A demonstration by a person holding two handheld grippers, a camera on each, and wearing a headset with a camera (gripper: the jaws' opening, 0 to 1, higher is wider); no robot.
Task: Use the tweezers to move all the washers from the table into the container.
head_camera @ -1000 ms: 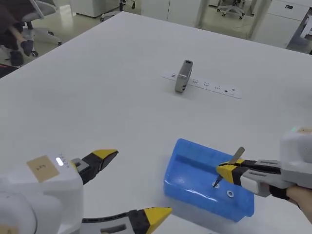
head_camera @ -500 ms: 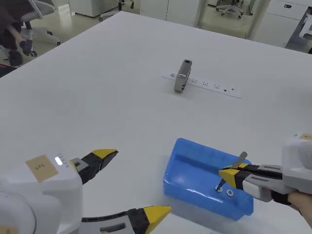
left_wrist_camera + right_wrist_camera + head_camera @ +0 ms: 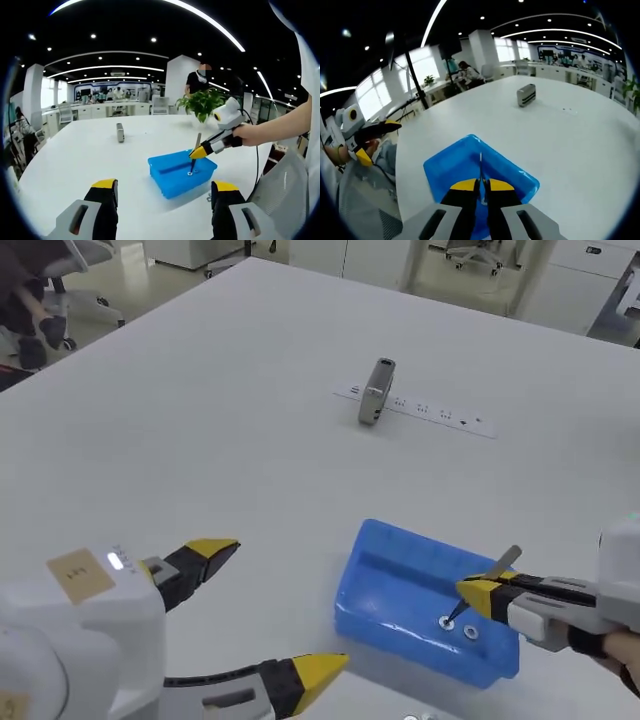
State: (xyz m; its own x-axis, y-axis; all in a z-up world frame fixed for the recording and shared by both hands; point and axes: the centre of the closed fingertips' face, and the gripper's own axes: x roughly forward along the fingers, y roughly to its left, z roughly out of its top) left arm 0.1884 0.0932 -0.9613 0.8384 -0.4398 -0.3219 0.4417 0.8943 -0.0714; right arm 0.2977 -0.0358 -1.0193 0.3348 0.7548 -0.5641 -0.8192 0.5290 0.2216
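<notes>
A blue container stands on the white table. Two small washers lie on its floor. My right gripper comes in from the right, shut on thin metal tweezers that slant down into the container, tip at one washer. In the right gripper view the tweezers stick out between the shut yellow jaws over the container. My left gripper hangs open and holds nothing at the lower left, short of the container.
A grey box stands on a white power strip at the far middle of the table. In the left gripper view a person and a potted plant are beyond the table. Office chairs sit at the far left.
My right gripper has slid a little toward the lower right, the tweezers' tip staying low inside the container. The left gripper has held its place.
</notes>
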